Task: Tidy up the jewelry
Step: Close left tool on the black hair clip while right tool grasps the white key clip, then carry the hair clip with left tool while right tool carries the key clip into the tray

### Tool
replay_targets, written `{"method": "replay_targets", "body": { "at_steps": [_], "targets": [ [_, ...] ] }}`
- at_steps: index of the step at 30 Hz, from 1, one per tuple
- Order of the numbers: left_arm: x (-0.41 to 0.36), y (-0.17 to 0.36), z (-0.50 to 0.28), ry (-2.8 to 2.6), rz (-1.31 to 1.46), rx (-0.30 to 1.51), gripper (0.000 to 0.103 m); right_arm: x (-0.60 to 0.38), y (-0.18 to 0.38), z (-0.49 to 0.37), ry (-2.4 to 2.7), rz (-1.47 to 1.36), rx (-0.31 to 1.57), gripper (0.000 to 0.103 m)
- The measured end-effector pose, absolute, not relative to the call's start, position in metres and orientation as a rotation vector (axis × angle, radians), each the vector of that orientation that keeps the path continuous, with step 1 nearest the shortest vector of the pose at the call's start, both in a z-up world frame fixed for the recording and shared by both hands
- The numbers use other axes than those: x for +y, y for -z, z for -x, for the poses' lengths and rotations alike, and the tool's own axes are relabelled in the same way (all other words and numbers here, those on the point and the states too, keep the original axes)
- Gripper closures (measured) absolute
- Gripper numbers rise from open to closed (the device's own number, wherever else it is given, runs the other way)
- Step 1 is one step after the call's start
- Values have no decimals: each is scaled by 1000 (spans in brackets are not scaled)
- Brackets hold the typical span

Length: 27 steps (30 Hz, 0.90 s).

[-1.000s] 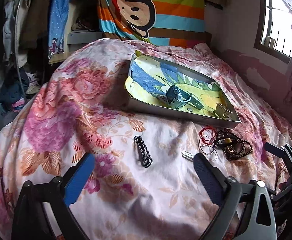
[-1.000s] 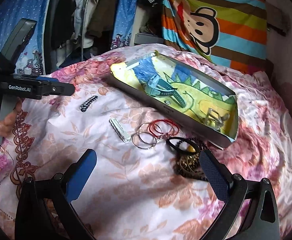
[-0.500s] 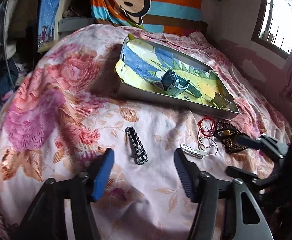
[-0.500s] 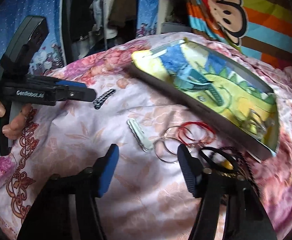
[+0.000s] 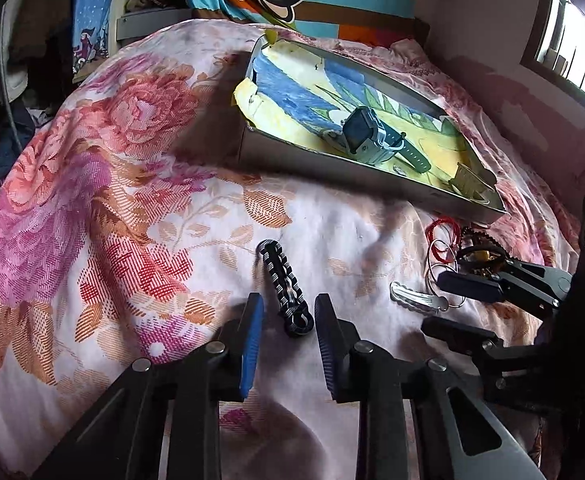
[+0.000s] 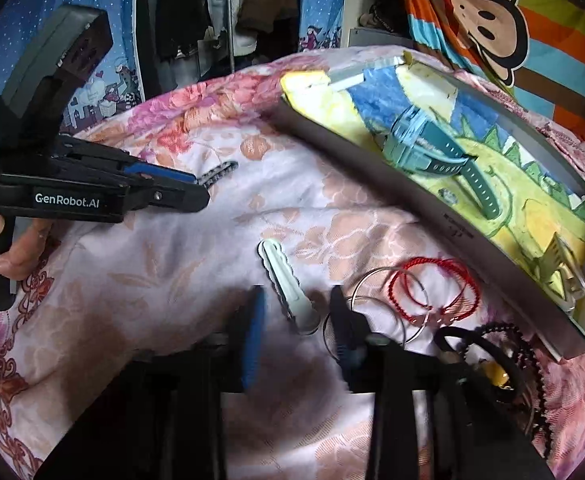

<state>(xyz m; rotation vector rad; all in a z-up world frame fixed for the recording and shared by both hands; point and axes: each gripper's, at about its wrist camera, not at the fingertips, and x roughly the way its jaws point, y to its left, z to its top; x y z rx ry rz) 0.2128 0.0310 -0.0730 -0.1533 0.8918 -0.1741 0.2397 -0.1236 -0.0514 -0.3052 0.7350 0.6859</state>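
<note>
Two tongs work at once over the bed (image 5: 92,208), whose flowered quilt carries everything. At the far right lies the shallow tray (image 5: 332,168) with its dinosaur lining, already holding a teal watch (image 5: 372,138) and a pale claw clip (image 5: 472,178). Left tongs (image 5: 286,330) stand open astride the near end of the black hair clip (image 5: 284,288), pads either side, not yet pinching. Right tongs (image 6: 294,320) likewise stand open around the near end of the mint hair clip (image 6: 288,284). The step in hand looks like a double pickup; next each pair must close on its clip, lift clear of the soft quilt, and carry it far-right over the tray wall. Just right of the mint clip lie silver hoops (image 6: 376,308), touching or nearly touching the right pad, though blur makes this uncertain, so they may snag. Red cord bracelets (image 6: 432,292) and dark beads (image 6: 504,360) wait nearer the tray.
</note>
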Motion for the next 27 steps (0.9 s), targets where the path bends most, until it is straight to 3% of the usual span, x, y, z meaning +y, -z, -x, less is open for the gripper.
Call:
{"method": "replay_targets", "body": {
  "at_steps": [3, 16, 27],
  "targets": [
    [28, 74, -214, 173, 137, 901, 87, -123, 52, -238, -689, 308, 733, 87],
    [20, 67, -207, 160, 126, 860, 88, -147, 34, -233, -640, 228, 651, 90],
    [6, 24, -207, 183, 191, 601, 88, -192, 3, -268, -389, 104, 520, 90]
  ]
}}
